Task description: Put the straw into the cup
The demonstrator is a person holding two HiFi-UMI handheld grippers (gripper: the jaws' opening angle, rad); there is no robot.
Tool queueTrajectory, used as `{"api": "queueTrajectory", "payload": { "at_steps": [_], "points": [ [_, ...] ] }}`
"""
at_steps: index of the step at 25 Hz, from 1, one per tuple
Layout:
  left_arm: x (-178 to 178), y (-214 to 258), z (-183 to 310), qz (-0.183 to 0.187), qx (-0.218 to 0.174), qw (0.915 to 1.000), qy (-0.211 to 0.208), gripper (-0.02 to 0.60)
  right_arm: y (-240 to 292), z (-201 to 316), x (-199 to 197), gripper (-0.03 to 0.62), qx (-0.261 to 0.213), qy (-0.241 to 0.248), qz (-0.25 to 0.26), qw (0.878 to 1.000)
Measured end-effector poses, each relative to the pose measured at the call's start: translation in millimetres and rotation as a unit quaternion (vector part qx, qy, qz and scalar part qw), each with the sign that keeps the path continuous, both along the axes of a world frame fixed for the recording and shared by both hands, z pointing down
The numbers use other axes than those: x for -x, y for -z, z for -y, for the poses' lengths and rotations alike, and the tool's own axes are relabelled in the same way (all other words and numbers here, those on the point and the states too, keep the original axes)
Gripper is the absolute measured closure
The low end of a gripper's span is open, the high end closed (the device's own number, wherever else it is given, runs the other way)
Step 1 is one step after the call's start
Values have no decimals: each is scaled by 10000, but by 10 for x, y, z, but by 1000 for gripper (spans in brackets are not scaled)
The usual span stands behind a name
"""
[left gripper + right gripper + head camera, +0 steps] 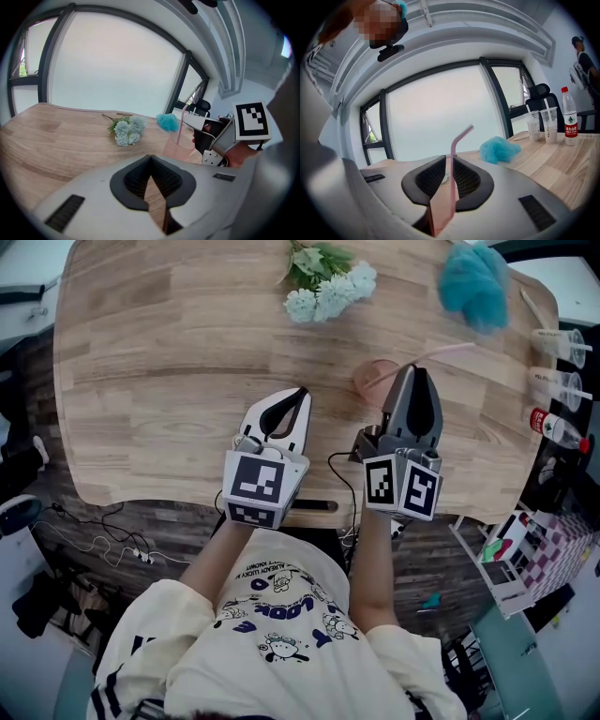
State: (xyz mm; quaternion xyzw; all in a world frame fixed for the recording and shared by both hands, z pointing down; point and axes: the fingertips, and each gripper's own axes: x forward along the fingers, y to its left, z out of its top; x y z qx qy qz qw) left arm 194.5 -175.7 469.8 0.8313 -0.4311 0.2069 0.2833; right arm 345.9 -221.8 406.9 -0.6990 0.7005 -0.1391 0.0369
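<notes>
A pink cup [373, 381] stands on the wooden table [159, 362] just ahead of my right gripper [411, 367]. A pink bent straw [441, 354] rises from the cup and leans to the right. In the right gripper view the straw [459, 138] runs up through the narrow slot of my right gripper [450, 157], which is shut on it, with the cup [438, 211] showing below. My left gripper [302, 390] rests to the cup's left, shut and holding nothing. From the left gripper view [151, 157] the cup [177, 149] and straw [181, 123] stand at the right.
A bunch of pale flowers [328, 282] lies at the table's far edge, with a teal fluffy ball [473, 277] to its right. Clear plastic cups [561, 343] and a water bottle [558, 427] sit at the right end. A person [583, 56] stands far right.
</notes>
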Motion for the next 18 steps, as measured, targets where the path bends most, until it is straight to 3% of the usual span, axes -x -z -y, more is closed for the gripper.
{"api": "queueTrajectory", "payload": {
  "at_steps": [4, 18],
  "points": [
    [-5, -3, 3, 9, -12, 10000, 1, 557, -25, -34, -18, 514, 53, -31, 55, 10000],
    [-54, 201, 8, -39, -277, 9996, 17, 557, 236, -194, -6, 534, -104, 20, 2, 9999]
  ]
}}
